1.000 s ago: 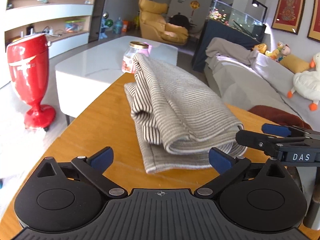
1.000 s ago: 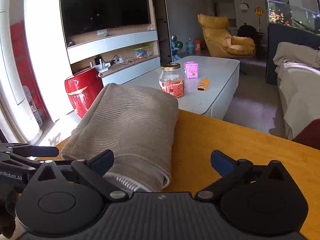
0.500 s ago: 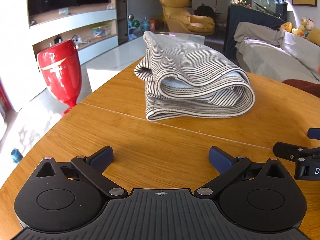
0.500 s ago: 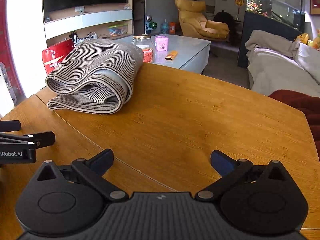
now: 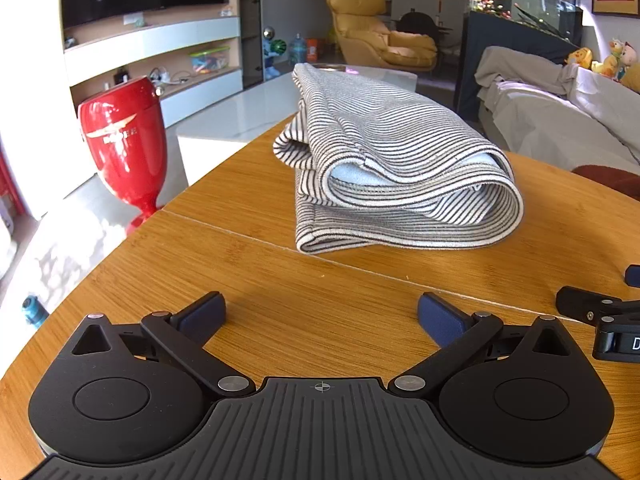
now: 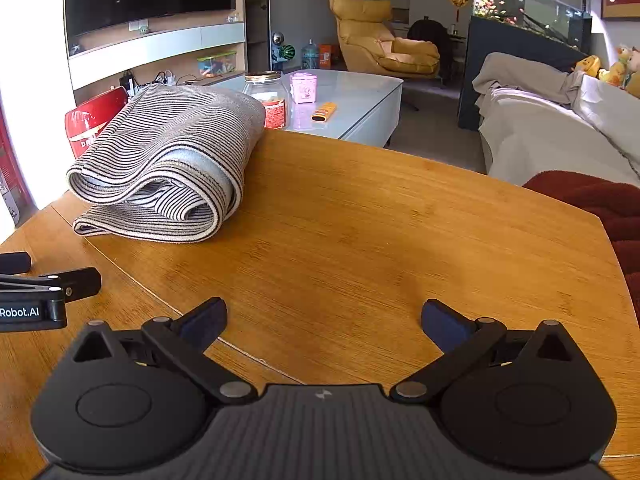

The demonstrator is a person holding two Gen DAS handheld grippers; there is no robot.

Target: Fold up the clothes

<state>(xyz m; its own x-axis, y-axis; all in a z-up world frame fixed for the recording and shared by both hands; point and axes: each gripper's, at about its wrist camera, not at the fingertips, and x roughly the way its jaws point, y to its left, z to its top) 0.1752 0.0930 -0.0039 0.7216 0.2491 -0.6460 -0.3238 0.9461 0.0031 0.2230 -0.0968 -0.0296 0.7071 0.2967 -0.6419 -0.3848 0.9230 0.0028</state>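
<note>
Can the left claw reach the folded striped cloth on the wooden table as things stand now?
Probably yes. The left claw is open and empty, and only bare wooden table lies between it and the folded striped cloth. The right claw, also open, stays off to the side.

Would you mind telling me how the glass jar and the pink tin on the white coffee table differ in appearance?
The glass jar is clear and round, with a gold lid and a red label; the pink tin is opaque and boxy, pink all over. The jar stands nearer the folded striped garment, which hides part of it; the tin is seen whole. Both stand upright on the white coffee table.
</note>
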